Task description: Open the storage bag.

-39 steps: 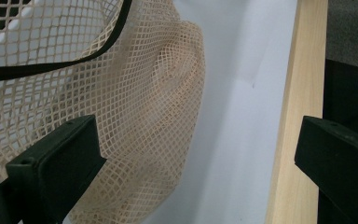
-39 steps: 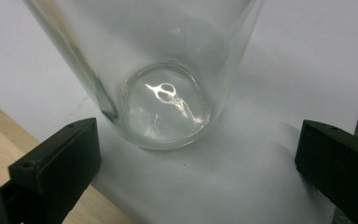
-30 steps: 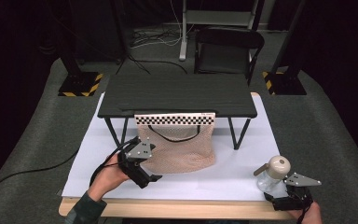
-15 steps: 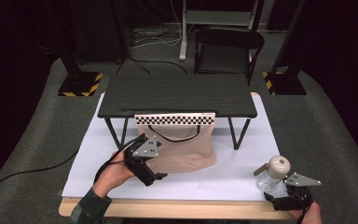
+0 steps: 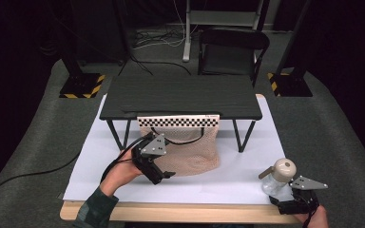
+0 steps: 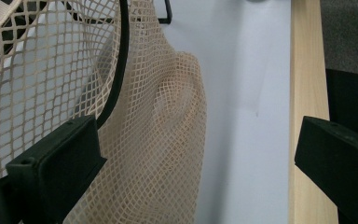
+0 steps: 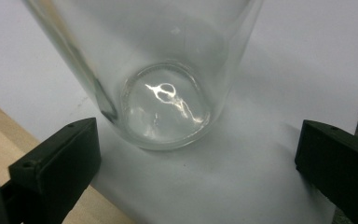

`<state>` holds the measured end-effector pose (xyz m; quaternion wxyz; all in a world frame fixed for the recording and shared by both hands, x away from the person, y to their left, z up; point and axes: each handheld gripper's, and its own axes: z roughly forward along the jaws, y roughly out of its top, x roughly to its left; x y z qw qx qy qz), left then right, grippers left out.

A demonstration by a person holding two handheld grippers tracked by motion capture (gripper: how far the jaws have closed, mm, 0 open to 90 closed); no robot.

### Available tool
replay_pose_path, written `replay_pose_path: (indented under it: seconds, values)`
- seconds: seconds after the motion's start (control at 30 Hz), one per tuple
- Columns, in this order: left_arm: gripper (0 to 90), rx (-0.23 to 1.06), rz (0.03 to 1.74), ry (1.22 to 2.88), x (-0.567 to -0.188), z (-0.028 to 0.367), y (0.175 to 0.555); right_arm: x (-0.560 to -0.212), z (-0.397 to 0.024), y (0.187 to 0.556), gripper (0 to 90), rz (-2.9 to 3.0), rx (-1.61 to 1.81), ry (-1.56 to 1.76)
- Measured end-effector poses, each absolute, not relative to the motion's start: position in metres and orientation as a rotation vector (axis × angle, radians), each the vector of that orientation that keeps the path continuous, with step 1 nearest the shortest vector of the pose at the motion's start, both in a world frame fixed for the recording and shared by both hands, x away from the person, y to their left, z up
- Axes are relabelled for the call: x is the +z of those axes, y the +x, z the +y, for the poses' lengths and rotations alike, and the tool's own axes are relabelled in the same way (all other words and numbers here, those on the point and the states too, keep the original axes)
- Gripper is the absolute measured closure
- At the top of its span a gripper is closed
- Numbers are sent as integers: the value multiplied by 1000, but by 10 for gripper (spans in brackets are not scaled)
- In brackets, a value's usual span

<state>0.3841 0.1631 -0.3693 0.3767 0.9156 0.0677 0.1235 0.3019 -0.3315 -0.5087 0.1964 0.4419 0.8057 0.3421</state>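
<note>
over the last second the left tool (image 5: 160, 175) has slid from the worktop's near left toward the mesh bag (image 5: 190, 152), and it now sits at the bag's left edge with its jaws spread wide and nothing between them, one jaw lying against the netting in the left gripper view. the bag hangs from the front of the small black table (image 5: 180, 97), its foot resting on the white worktop (image 5: 95, 161). the right tool (image 5: 285, 202) has stayed put, jaws wide either side of the glass bottle (image 5: 276, 178), so i judge the bag's mouth gets opened first.
</note>
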Motion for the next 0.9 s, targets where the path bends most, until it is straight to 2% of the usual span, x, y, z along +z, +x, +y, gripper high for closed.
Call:
replay_pose_path:
  seconds: [0.5, 0.9]
  values:
    - [2, 329, 135, 2349, -372, 141, 399, -509, -332, 302, 0, 2257, 959, 1236]
    - [1, 324, 154, 2328, -383, 139, 411, -509, -332, 302, 0, 2257, 960, 1236]
